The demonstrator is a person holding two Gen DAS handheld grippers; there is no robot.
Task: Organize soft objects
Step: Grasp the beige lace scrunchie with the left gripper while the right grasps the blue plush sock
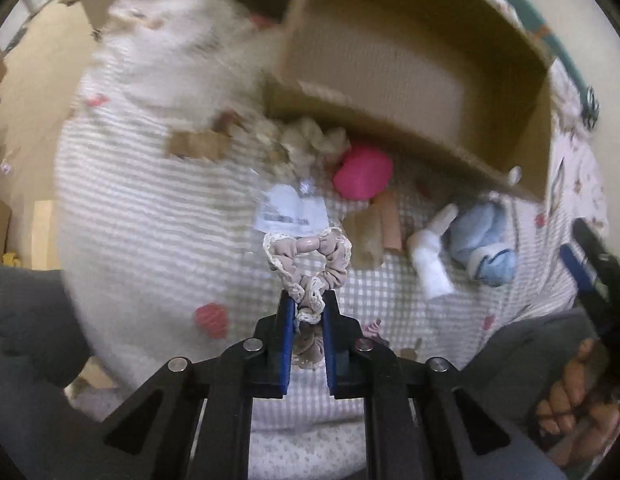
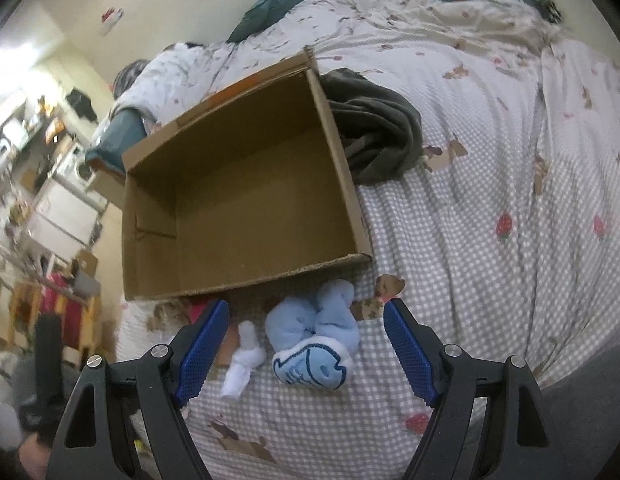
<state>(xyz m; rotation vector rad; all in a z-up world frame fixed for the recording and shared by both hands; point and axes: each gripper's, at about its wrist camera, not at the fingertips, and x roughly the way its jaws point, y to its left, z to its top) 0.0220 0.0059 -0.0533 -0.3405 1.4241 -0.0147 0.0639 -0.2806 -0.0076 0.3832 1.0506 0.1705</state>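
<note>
In the left wrist view my left gripper [image 1: 307, 300] is shut on a beige scrunchie [image 1: 310, 256] with lace trim, just above the checked bedspread. Beyond it lie a pink soft ball [image 1: 362, 172], a cream fluffy piece [image 1: 310, 136], a white sock [image 1: 430, 256] and a light blue plush [image 1: 482, 240]. An open cardboard box [image 1: 530, 128] stands behind them. My right gripper [image 2: 306, 305] is open, its fingers on either side of and above the blue plush [image 2: 314, 332] with a fish patch; the white sock [image 2: 245, 356] lies left of it. The box [image 2: 149, 220] looks empty.
A dark grey garment [image 2: 374, 132] lies bunched against the box's right side. A labelled clear bag [image 1: 293, 212] and a tan cloth [image 1: 366, 232] lie near the scrunchie. The bed's edge drops to a cluttered room on the left. A person's hand [image 1: 570, 400] shows at lower right.
</note>
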